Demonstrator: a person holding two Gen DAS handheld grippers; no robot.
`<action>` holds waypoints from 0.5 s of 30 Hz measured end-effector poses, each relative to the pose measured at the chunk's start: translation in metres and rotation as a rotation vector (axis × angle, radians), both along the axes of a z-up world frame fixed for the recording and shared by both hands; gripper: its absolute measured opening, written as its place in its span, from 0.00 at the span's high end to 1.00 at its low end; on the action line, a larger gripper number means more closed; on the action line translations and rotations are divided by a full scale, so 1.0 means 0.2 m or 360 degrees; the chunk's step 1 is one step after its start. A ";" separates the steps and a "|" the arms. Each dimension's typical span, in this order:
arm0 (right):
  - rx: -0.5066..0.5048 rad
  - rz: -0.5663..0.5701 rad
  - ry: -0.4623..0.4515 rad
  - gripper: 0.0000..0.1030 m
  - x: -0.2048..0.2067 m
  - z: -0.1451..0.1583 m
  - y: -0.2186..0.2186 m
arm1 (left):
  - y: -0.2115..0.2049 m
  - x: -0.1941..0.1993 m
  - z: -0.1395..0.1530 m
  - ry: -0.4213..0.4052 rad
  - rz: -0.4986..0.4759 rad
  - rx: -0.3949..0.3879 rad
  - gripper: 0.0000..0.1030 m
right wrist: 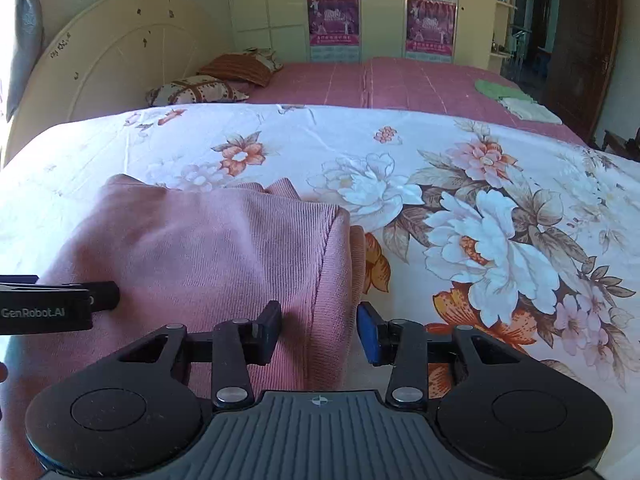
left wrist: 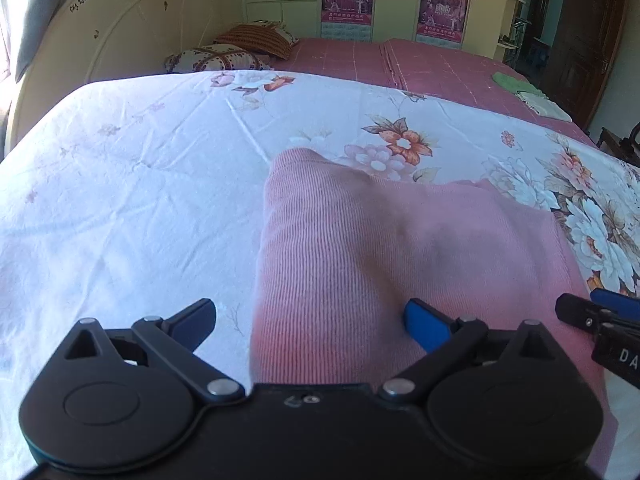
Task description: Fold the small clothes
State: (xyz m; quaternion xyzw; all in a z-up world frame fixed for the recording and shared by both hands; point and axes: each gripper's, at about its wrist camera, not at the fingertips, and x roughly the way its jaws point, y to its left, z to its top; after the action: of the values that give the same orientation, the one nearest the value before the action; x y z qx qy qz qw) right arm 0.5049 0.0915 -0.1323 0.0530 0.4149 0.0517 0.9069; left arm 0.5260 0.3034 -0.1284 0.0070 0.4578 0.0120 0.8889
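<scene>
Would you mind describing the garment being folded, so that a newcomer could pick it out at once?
Start from the white floral sheet covering the near part of the bed. On its near edge, just ahead of both grippers, lies the pink ribbed knit garment, partly folded over. It is the only plain pink knit there, unlike the green cloth and the pale cloth far off on the red bedspread.

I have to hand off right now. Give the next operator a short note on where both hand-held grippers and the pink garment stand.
Left hand-held gripper: open wide over the left edge of the pink garment, holding nothing.
Right hand-held gripper: open, straddling the garment's right edge, not clamped.
Garment lies partly folded on the floral sheet.
Done: side folds appear in.
Left: grip the near edge, fold again, then set aside.
</scene>
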 end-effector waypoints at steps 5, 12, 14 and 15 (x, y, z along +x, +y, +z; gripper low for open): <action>0.0108 0.0044 -0.0053 0.60 -0.24 0.17 -0.05 | 0.01 -0.25 0.19 -0.0109 0.0005 -0.0029 0.03; 0.0225 0.0178 -0.0171 0.27 -0.79 0.37 -0.13 | -0.05 -0.79 0.49 -0.0311 -0.0009 0.0019 0.03; 0.0237 0.0219 -0.0200 0.27 -0.97 0.44 -0.15 | -0.11 -0.97 0.56 -0.0353 -0.0039 0.0057 0.02; 0.0249 0.0232 -0.0217 0.27 -1.06 0.47 -0.17 | -0.13 -1.06 0.59 -0.0369 -0.0052 0.0058 0.01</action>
State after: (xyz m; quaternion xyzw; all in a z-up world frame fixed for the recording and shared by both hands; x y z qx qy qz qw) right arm 0.2926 0.0582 -0.0379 0.0896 0.3498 0.1530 0.9199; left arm 0.3135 0.2768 -0.0094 0.0294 0.3515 0.0065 0.9357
